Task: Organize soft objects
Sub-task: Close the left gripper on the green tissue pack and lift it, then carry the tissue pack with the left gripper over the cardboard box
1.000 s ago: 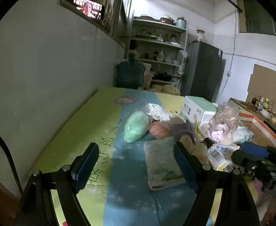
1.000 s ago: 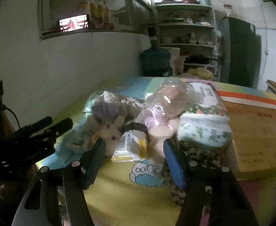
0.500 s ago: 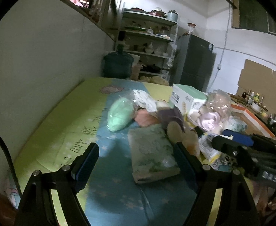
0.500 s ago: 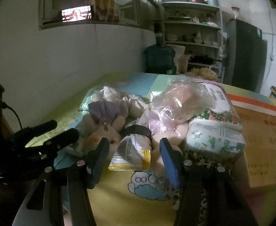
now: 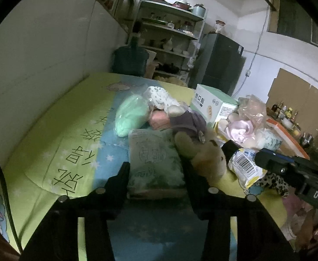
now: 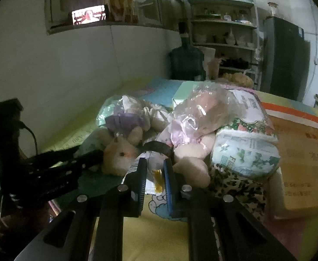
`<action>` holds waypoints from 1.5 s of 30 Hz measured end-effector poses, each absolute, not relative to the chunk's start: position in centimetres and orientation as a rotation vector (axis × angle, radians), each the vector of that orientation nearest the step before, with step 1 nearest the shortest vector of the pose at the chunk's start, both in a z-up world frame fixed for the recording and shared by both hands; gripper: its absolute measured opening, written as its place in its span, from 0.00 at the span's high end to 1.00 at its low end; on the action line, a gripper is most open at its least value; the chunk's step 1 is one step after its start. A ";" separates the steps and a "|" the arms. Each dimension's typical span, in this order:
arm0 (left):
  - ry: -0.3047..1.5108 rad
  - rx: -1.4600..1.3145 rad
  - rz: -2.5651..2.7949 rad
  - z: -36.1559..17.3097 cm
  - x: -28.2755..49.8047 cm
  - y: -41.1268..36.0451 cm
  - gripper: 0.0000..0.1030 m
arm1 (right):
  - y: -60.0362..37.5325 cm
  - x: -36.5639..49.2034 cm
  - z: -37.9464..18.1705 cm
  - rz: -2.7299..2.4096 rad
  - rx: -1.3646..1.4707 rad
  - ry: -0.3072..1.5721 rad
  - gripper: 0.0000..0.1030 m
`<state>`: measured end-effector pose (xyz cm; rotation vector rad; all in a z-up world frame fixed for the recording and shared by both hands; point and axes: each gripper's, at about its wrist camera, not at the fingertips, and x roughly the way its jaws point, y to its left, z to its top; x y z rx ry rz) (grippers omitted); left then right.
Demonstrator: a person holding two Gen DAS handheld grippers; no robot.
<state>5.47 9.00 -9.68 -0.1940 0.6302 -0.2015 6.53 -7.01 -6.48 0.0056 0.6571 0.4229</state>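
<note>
A soft tissue pack (image 5: 155,158) with a green print lies on the star-patterned bedspread (image 5: 76,134). My left gripper (image 5: 156,174) has its jaws closing, and both pads touch the pack's sides. In the right wrist view a small yellow-and-white packet (image 6: 155,170) stands pinched between the pads of my right gripper (image 6: 155,174), whose jaws are also closing. From the left wrist view the same packet (image 5: 243,165) shows at the right gripper's blue finger (image 5: 272,158). A beige plush bunny (image 6: 119,154) in a purple dress lies between the two grippers.
Behind the bunny lie a mint-green soft pouch (image 5: 130,117), a bagged pink doll (image 6: 202,111), a floral tissue roll pack (image 6: 245,154) and a leopard-print cloth (image 6: 235,182). A white-green carton (image 5: 213,106) and a cardboard box (image 6: 300,152) stand on the right. The wall (image 5: 39,65) runs along the left.
Both grippers' jaws have narrowed from wide open. The left one now holds the tissue pack's sides and the right one pinches the yellow-and-white packet. The left view tipped downward.
</note>
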 end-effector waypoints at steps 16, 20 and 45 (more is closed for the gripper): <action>0.483 -0.136 -0.078 -5.7 2.6 9.7 0.57 | -7.7 4.5 -3.8 0.443 0.001 0.575 0.93; 0.468 -0.133 -0.077 -5.0 2.5 9.1 0.57 | -7.5 4.4 -3.2 0.453 -0.028 0.561 0.93; 0.418 -0.169 -0.109 -2.3 2.7 8.3 0.57 | -7.9 4.0 2.9 0.447 -0.040 0.386 0.95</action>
